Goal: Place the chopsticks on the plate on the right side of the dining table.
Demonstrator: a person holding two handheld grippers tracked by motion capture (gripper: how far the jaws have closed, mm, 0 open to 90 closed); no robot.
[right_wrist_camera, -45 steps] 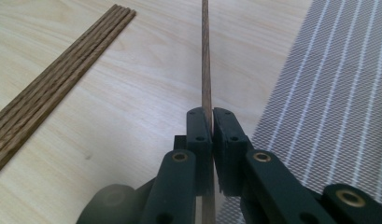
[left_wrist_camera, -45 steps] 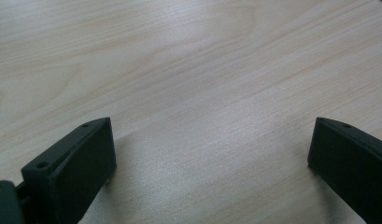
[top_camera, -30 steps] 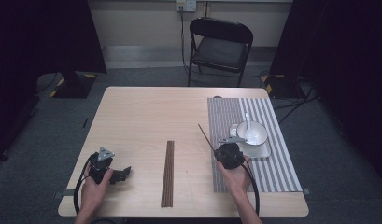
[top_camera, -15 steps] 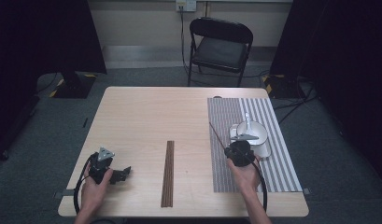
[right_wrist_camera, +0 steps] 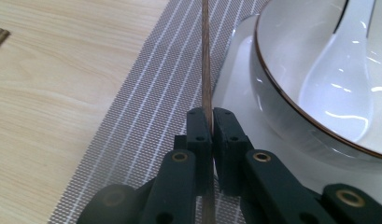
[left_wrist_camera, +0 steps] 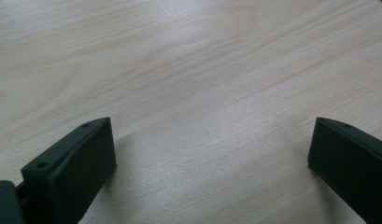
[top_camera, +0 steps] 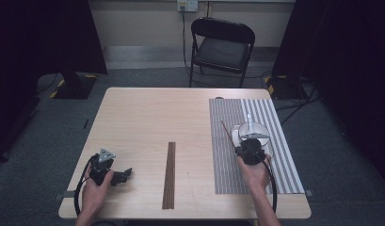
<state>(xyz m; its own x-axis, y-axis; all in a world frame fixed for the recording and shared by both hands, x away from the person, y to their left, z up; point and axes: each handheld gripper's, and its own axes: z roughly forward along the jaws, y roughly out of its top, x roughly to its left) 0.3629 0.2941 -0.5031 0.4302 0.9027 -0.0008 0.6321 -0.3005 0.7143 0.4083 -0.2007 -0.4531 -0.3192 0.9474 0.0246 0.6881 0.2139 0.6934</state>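
A: Since the earlier frame my right gripper (top_camera: 237, 143) slid further onto the striped placemat (top_camera: 228, 169), toward the table's right edge, carrying the chopstick (top_camera: 228, 133) along. Left gripper (top_camera: 122, 176) hasn't shifted.

B: Jaws?

A: Right ones pinched tight on the chopstick (right_wrist_camera: 206, 70); it runs straight up between them in the right gripper view. Left ones spread wide, nothing between, bare wood (left_wrist_camera: 202, 84) under them.

B: Where's the stick now?

A: Over the placemat's left half, tilted, tip pointing toward the far-left, just beside the white bowl (top_camera: 256, 132). From the high view I can't tell if it touches the bowl.

B: Bowl contents?

A: White spoon (right_wrist_camera: 338, 79) lying inside, bowl has a thin dark rim, sits on a white plate (right_wrist_camera: 235, 98). All on the placemat (right_wrist_camera: 146, 121), mid-right of the table.

B: Surface?

A: Light wood table (top_camera: 152, 122), grey-and-white striped placemat covering the right side from far edge to near edge. Dark brown strip (top_camera: 169, 174) lies near the middle, running toward the near edge. My left hand (top_camera: 93, 188) rests by the near-left corner.

B: Room?

A: Grey carpet floor (top_camera: 53, 127), black folding chair (top_camera: 220, 44) beyond the far edge, pale wall with an outlet (top_camera: 186, 4), cable hanging down. Dark curtains (top_camera: 39, 37) both sides, a stand base with yellow-black tape (top_camera: 72, 87) far left.
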